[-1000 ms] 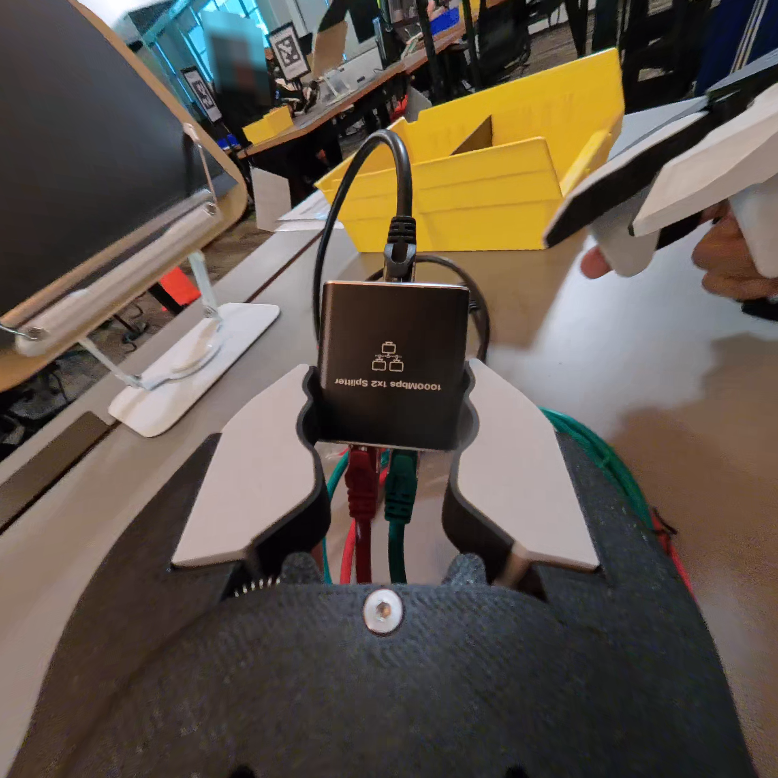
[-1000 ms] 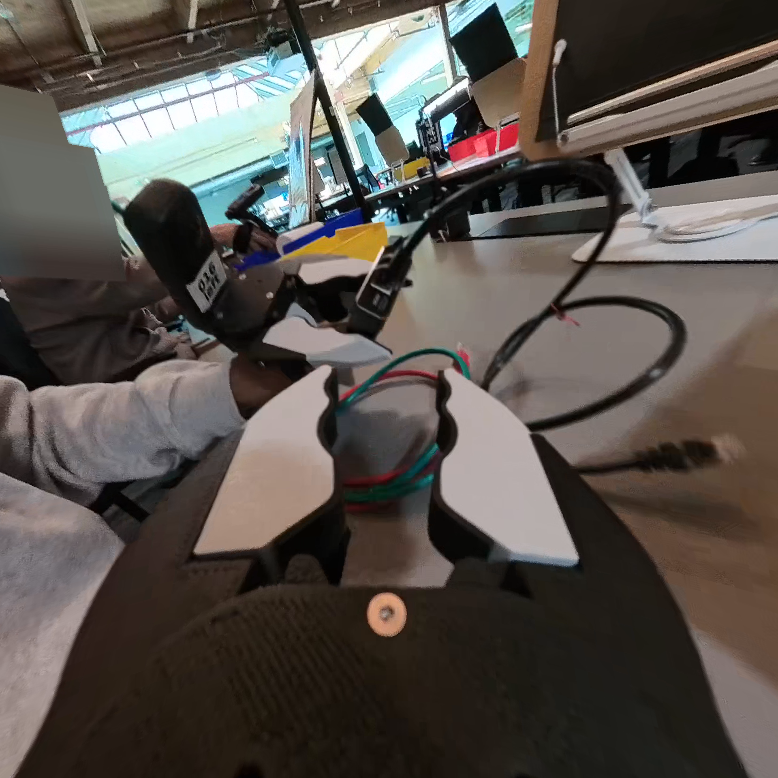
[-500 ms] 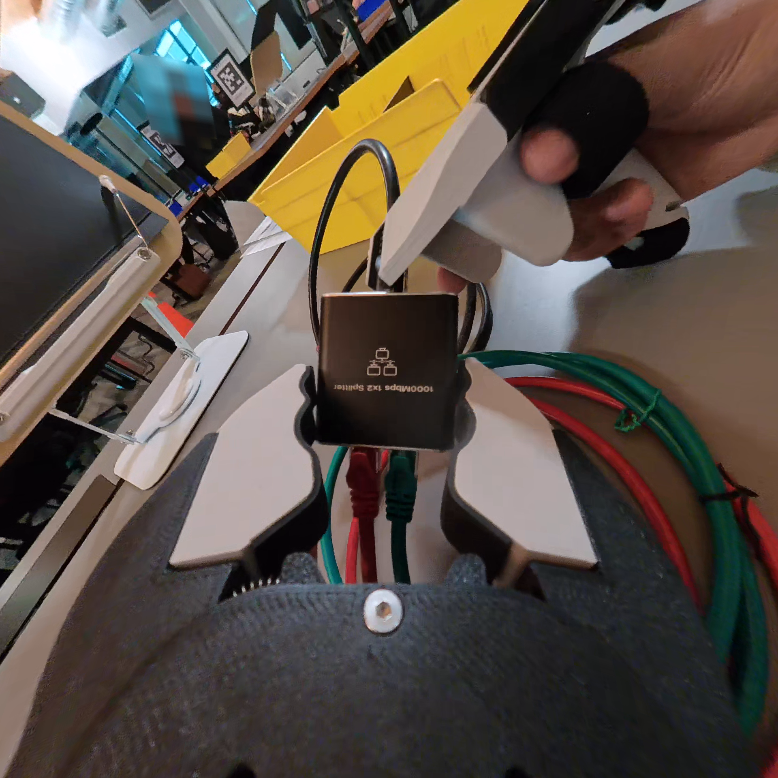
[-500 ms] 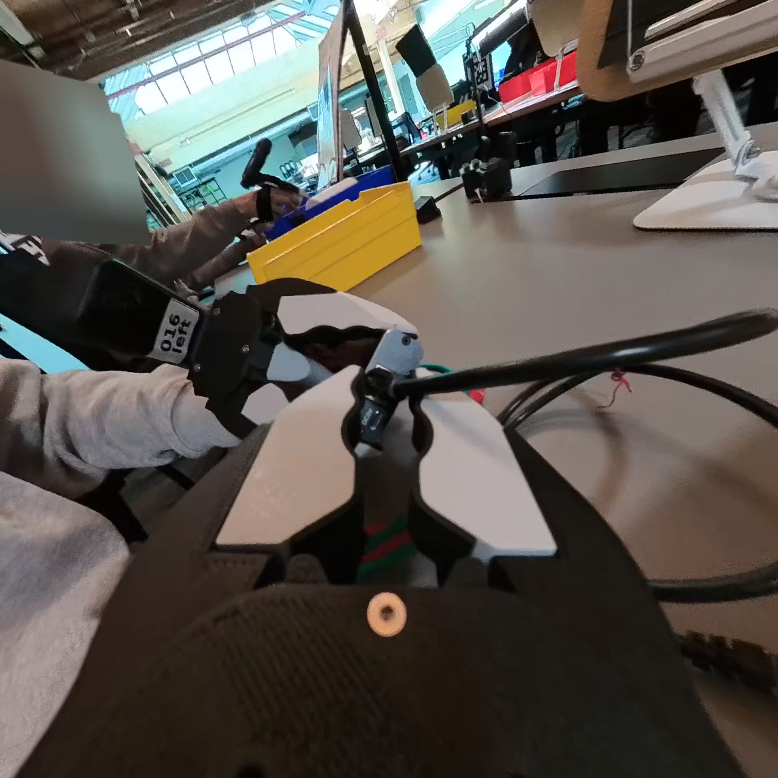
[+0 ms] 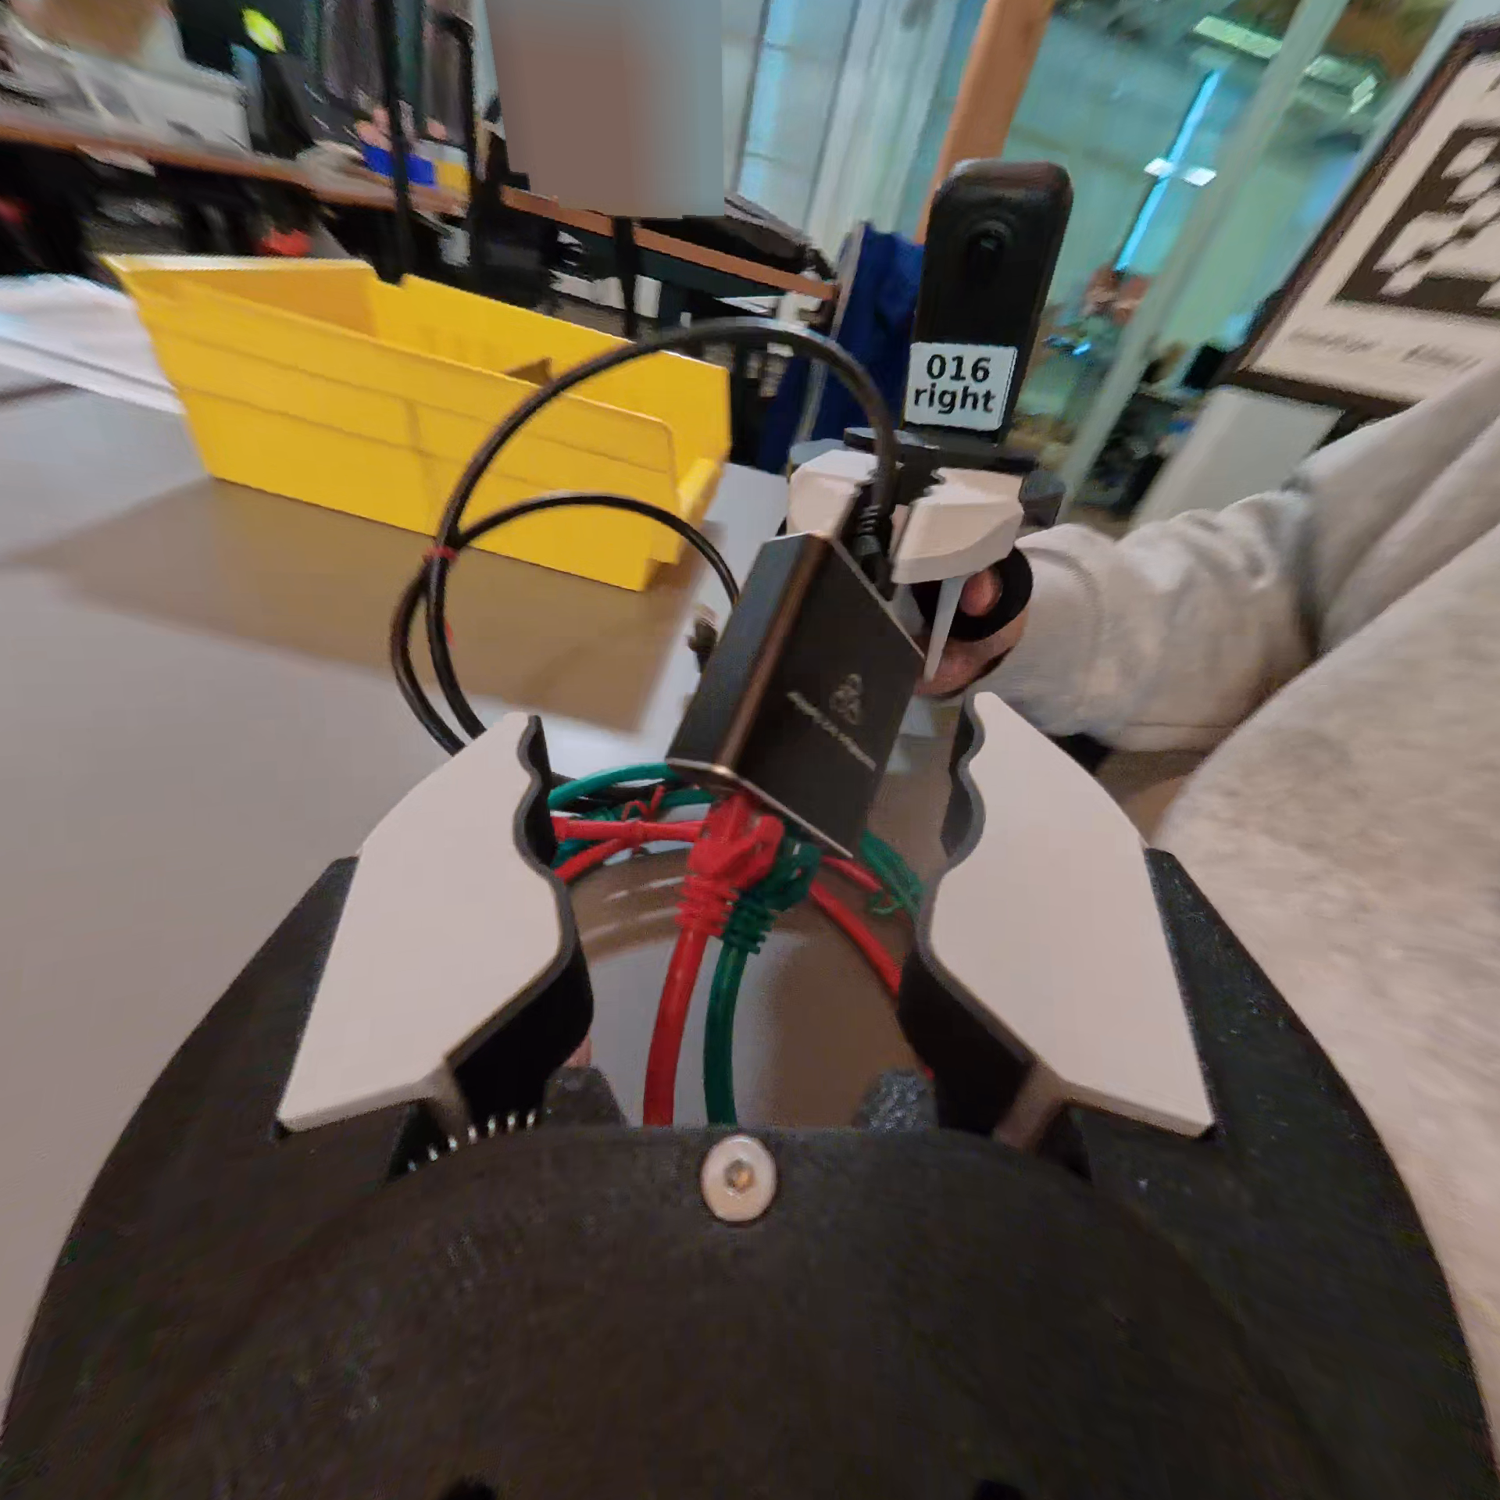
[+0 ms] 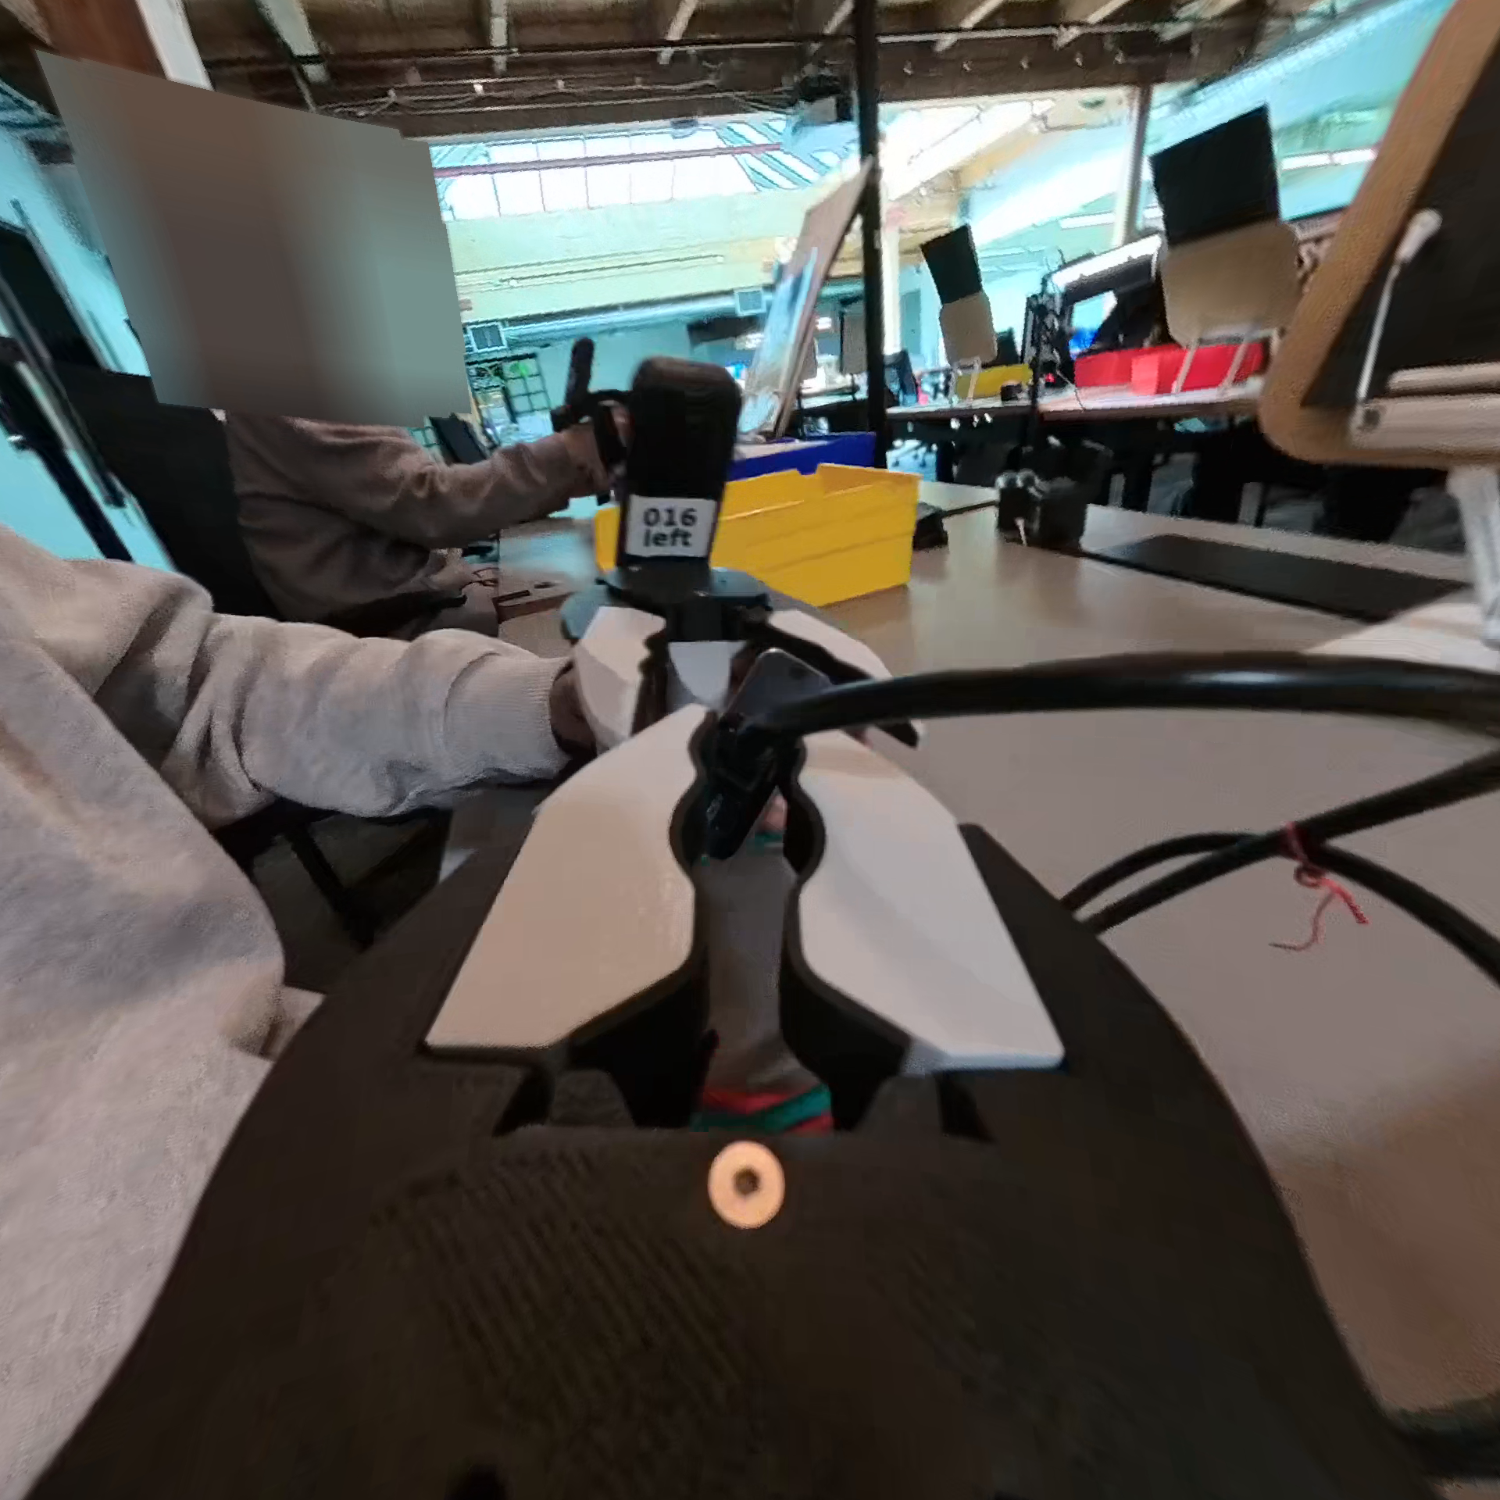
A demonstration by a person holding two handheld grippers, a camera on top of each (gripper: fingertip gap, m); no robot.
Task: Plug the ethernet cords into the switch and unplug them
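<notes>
The black switch [image 5: 803, 674] is tilted, near end low, far end up. A red cord [image 5: 670, 1015] and a green cord [image 5: 722, 1023] are plugged into its near end. A black cord [image 6: 1136, 690] is plugged into its far end. My left gripper [image 5: 751, 718] is open; its fingers stand wide on both sides of the switch without touching it. My right gripper [image 6: 743, 747] is shut on the black cord's plug [image 6: 734, 787] at the switch's far end, and it also shows in the left wrist view [image 5: 881, 519]. The left gripper also shows just beyond it in the right wrist view [image 6: 730, 649].
A yellow bin [image 5: 406, 422] stands on the tan table [image 5: 162, 771] behind the cords, also in the right wrist view [image 6: 812, 528]. The holder's grey sleeve [image 5: 1217, 609] fills the right side. A board on a stand [image 6: 1380, 284] is at the right; another person [image 6: 365, 503] sits behind.
My left gripper has opened and let go of the switch. My right gripper has closed on the black cord's plug and now holds the switch's far end tilted up.
</notes>
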